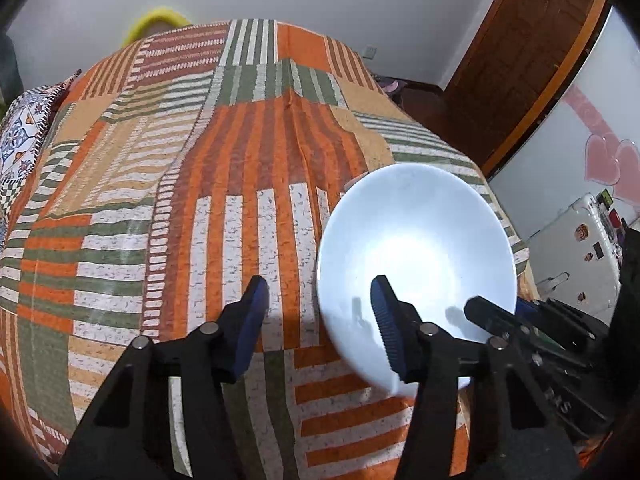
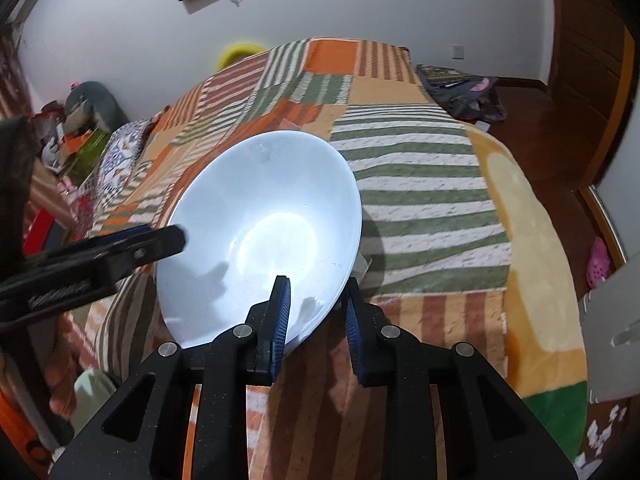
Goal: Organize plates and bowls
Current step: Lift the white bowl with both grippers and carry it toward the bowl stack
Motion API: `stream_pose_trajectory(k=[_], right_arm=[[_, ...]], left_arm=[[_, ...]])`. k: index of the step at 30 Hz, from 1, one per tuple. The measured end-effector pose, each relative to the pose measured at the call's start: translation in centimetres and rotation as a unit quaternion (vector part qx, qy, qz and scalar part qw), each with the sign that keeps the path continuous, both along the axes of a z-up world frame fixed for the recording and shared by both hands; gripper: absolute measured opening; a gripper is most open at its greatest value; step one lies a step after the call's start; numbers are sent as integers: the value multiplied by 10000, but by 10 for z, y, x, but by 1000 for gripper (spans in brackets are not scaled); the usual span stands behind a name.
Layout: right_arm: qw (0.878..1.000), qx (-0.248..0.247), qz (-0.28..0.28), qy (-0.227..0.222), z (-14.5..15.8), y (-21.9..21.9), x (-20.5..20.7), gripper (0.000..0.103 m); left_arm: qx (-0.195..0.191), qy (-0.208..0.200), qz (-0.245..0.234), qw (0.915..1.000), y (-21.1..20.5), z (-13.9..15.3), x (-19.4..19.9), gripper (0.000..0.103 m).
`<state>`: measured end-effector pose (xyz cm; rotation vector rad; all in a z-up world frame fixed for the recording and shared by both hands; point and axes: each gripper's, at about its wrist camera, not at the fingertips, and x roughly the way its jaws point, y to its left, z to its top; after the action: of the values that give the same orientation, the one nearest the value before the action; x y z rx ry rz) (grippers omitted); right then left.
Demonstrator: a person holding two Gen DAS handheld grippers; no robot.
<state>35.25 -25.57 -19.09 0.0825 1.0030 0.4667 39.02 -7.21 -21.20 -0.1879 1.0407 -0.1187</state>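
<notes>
You have a bed (image 1: 248, 168) under an orange, green and white striped patchwork blanket (image 2: 420, 184), with a patterned pillow (image 1: 20, 136) at its left edge.

The left gripper (image 1: 320, 312) was made of flat black plastic. Its two arms spread out like a fan and had holes shaped like triangles cut into them. Small round silver screws sat on the joints. Each finger ended in a dark blue pad (image 1: 386, 328) with tiny ridges on it, like little teeth.

The right gripper (image 2: 316, 312) looked just the same: black arms, silver screws, and blue ridged pads (image 2: 282, 316) on its jaws. Seen from the side, the black tool had some raised letters on it, too blurry to read.
</notes>
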Motion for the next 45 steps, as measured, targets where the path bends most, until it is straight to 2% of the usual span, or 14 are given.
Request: stream_pose_trajectory(k=[3,9,13,18,22,26,37,45], right_arm=[[10000,42,33,-2,0,0,-1,24],[9998,173,-49,38,-3,0,1,24],[9996,218,-156,71,-3,-1,2,24],[9997,-4,-237,-114,5,3,-4,24],[9993,61,-353,-86,11,0,-5,24],[9989,85,-418,-173,21,-3,-12,24],[9974,141,-492,-502,59,3,-41,24],[9959,201,-428,-765,89,17,-71,24]], left_arm=[[52,83,-47,9999,-4,-8,5,46],[198,133,-273,9993,-19,-17,15,26],[225,138,-301,9992,-20,-17,18,26],[211,230,-350,9989,-20,-16,16,24],[59,244,-331,9991,-18,-12,8,20],[0,120,-355,9993,-19,1,-3,19],[221,-529,-412,9975,-17,59,-56,19],[110,-815,-358,9960,-1,96,-102,19]])
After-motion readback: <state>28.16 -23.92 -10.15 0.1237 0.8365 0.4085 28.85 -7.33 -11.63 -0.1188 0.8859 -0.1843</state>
